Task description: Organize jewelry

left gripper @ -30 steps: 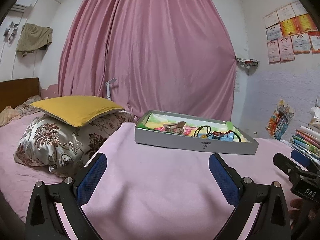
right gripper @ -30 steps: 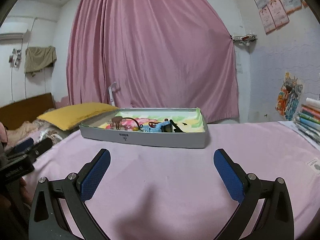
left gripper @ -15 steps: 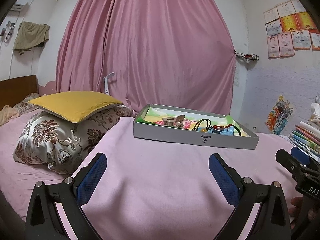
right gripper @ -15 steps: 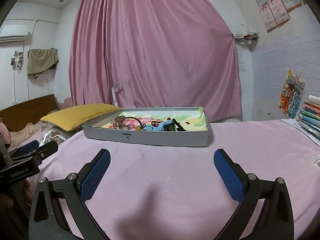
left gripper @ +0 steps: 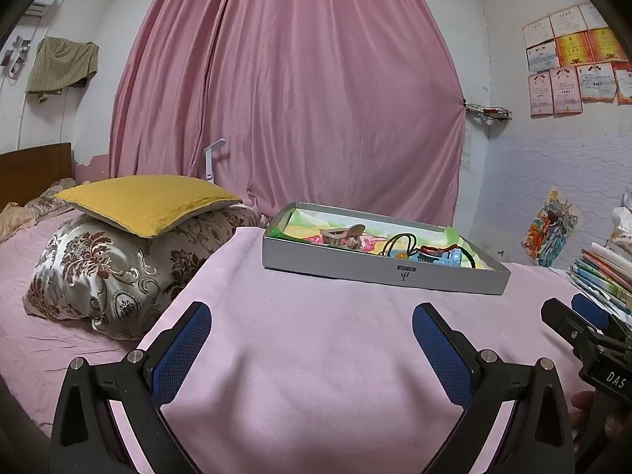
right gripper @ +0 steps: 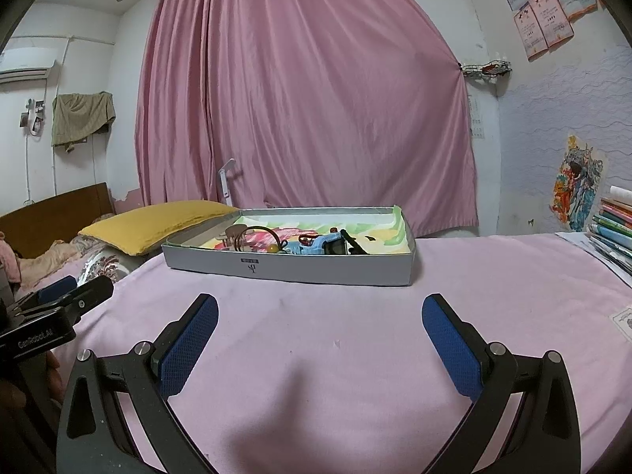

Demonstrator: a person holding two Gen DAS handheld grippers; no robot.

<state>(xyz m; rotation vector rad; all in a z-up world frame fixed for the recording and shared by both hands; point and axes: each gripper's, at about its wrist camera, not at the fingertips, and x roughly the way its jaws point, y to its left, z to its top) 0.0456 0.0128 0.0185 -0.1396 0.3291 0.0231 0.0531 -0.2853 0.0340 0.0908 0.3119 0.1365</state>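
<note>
Left wrist view: the left gripper (left gripper: 310, 326) hangs just above the pink bed cover (left gripper: 316, 355), its blue-padded fingers (left gripper: 179, 349) spread wide with nothing between them. Ahead, well apart from the fingertips, sits the shallow grey tray (left gripper: 379, 272) on the bed. Inside it lies a jumble of jewelry: a tan hair claw (left gripper: 341, 236) toward the left, dark cord loops (left gripper: 401, 245) in the middle, a light blue piece (left gripper: 444, 256) to the right. A yellow cushion (left gripper: 146, 201) rests on a floral pillow (left gripper: 118, 268) off to the left, and the right gripper (left gripper: 584, 326) pokes in at the right edge.

Right wrist view: the right gripper (right gripper: 320, 316) is spread wide too, empty, low over the pink cover. The grey tray (right gripper: 316, 268) is straight ahead, well apart from the fingertips, with the cord loops (right gripper: 256, 237) and the blue piece (right gripper: 316, 245) showing over its near wall. The left gripper (right gripper: 75, 292) shows at the left edge. Stacked books (right gripper: 612, 225) sit far right, a pink curtain (right gripper: 308, 98) behind.
</note>
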